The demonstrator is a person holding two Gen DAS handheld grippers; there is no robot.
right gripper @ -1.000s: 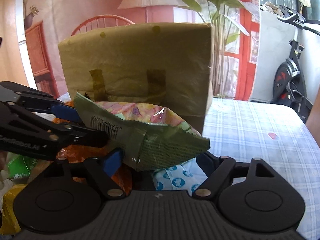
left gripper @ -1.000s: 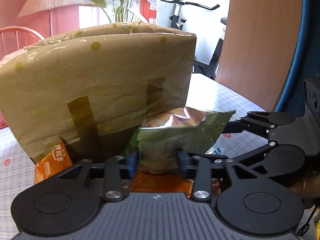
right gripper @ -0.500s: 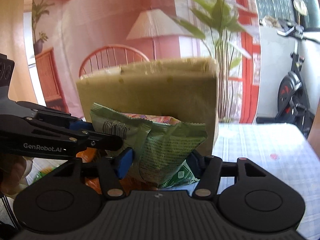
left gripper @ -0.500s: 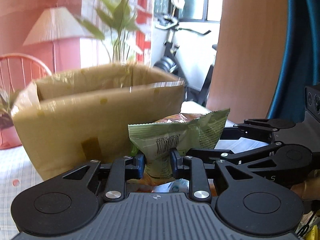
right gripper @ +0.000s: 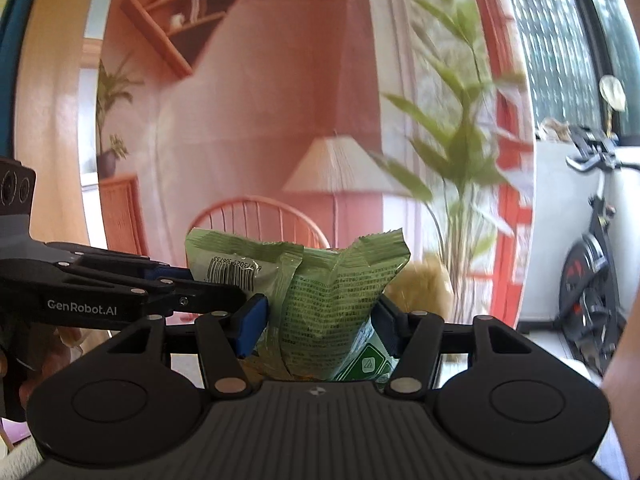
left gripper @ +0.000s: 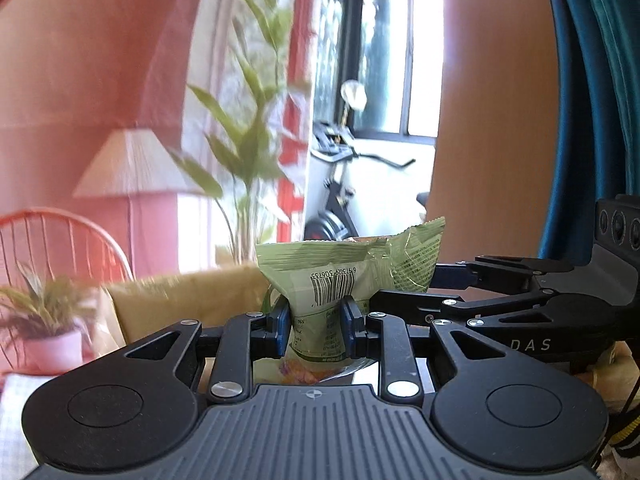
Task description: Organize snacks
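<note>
1. Left tool (left gripper: 314, 326) clenched on green snack bag (left gripper: 320, 280), barcode side up, at lower centre of frame
2. Right tool (right gripper: 322, 324) pinching the same green snack bag (right gripper: 332, 300) across its printed back, centre of frame
3. Brown cardboard box (left gripper: 180, 300) behind the bag, lower left of left wrist view, blurred
4. Exercise bike (right gripper: 588, 280) at right edge
</note>
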